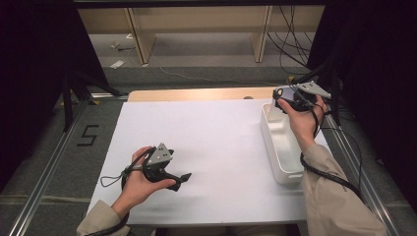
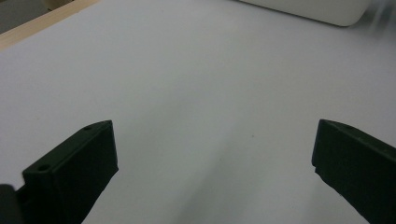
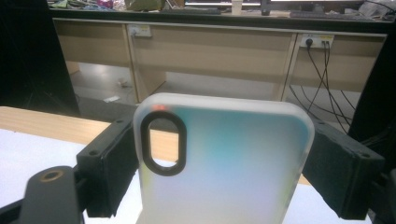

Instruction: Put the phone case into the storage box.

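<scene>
While both hands sit at the table, the scene reads like this:

Right gripper [image 1: 279, 102]: held up over the far end of the white bin [image 1: 282, 162] at the table's right side; jaws clamped on a phone case [image 3: 224, 163], one pad on each long edge.
Phone case: frosted, see-through, pale blue-green tint; stands upright between the right jaws in the right gripper view, black-rimmed oval camera cutout near its top left corner. In the high view it shows as a pale slab [image 1: 273, 109] just over the bin's far end; whether it touches the bin, cannot tell.
Right hand [image 1: 305, 123]: wraps the gripper body, beige sleeve comes in from the bottom right corner, cable trails along the forearm.
Left gripper [image 1: 184, 178]: low over the white table sheet [image 1: 216, 147], near the front left; points right, toward the bin. Jaws spread wide in the left gripper view, nothing between them, bare sheet under them.
Left hand [image 1: 140, 182]: grips the handle, grey three-cornered plate on top, cable loop hangs off to the left.
White bin: long, narrow, rounded corners, runs front to back along the sheet's right edge; its corner [image 2: 322, 10] shows at the top of the left gripper view, well apart from the left jaws.
Table: white sheet covers most of it, bare wooden strip [image 1: 196, 94] along the far edge.
Background: wooden bench frame [image 3: 210, 51] and dark cables [image 3: 322, 70] beyond the table.
Floor mark: black "5" [image 1: 88, 134] on grey floor left of the table.
</scene>
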